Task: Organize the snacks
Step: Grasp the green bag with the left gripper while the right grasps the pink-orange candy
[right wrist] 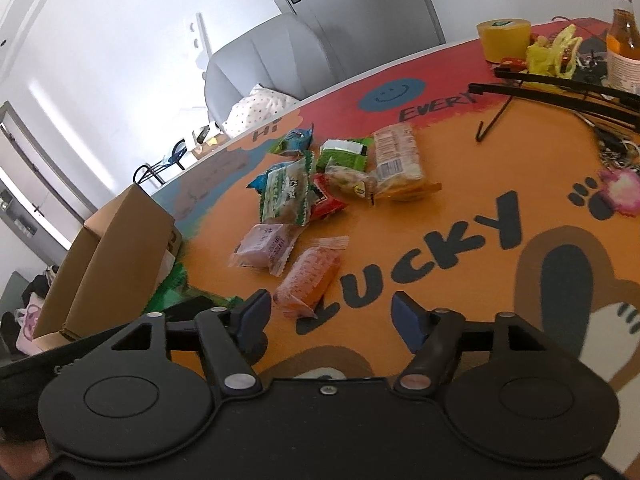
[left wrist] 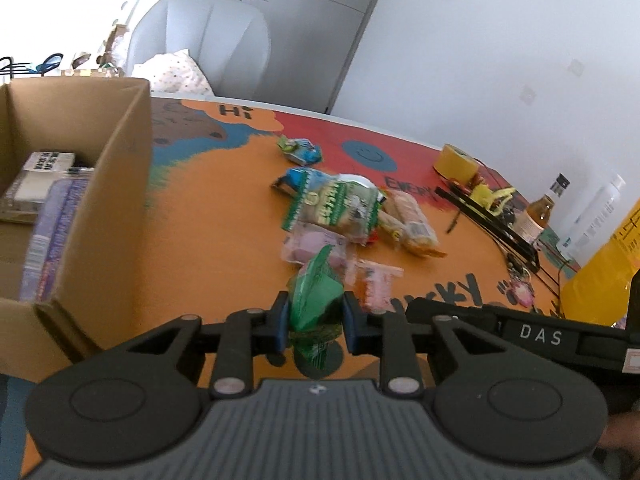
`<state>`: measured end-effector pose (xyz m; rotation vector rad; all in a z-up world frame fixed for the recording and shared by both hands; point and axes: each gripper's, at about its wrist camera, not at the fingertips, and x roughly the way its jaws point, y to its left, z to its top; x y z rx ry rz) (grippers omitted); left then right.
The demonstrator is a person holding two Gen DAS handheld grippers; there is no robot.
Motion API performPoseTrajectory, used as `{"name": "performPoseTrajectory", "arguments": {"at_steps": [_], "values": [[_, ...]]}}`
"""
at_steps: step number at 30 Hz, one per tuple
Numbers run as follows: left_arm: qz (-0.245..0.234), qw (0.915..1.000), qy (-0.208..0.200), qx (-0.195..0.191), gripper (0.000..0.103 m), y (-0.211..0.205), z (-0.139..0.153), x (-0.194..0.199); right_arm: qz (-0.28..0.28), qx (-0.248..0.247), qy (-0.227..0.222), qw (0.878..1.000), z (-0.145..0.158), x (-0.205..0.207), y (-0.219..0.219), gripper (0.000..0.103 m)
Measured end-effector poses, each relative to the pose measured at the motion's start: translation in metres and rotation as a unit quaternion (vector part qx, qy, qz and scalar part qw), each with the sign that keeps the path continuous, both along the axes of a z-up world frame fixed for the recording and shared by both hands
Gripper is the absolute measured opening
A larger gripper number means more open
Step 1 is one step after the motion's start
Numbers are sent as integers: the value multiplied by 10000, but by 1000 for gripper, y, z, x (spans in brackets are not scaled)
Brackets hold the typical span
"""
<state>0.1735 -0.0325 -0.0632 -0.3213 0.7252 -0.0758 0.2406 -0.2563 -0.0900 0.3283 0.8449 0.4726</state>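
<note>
While the left gripper (left wrist: 315, 322) is clamped on a green packet (left wrist: 316, 300), lifted clear of the table (left wrist: 224, 216), the right gripper (right wrist: 332, 318) hovers with its jaws wide and nothing between them. The green packet stands with its long axis running away from the left gripper, toward twelve o'clock. The box (left wrist: 100, 184) lies at about ten o'clock from that gripper, near, its open top already showing a few packs inside; I judge the carry goes that way, up and over the near wall. The left hand is plainly the nearer one to the box. From the right gripper, an orange packet (right wrist: 310, 280) lies just ahead at eleven o'clock, its long axis slanting toward one o'clock, with a pink packet (right wrist: 266, 246) just beyond it. The rest of the snacks (right wrist: 340, 172) sit further out around twelve.
</note>
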Motion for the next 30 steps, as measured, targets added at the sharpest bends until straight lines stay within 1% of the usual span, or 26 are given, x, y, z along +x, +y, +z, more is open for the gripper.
{"name": "performPoseTrajectory", "arguments": {"at_steps": [7,13,15,17,18,19,26,27,28,30], "values": [[107,9999,-22,-95,26,12,1,1,78,-106,-64,9999,0,11,18,77],[169,9997,51,-150,26,23,-3,6,120,-506,-168,9985,-5,20,38,76],[146,9998,66,-131,26,23,-4,8,117,-701,-306,9970,-6,19,42,69],[117,9998,85,-137,26,22,-6,10,110,-896,-404,9951,-6,18,44,50],[111,9998,97,-126,26,21,-6,10,114,-960,-417,9944,-6,17,42,44],[106,9998,102,-119,26,20,-7,10,110,-1000,-425,9940,-6,17,40,31],[115,9999,117,-34,26,17,-9,12,48,-895,-373,9953,-4,11,22,29],[116,9999,105,-18,26,16,-8,12,37,-870,-379,9955,-3,10,20,28],[116,9999,86,1,26,16,-7,12,15,-869,-407,9954,-2,9,20,24],[121,9999,47,31,26,17,-4,11,-1,-826,-429,9957,0,8,18,22]]}}
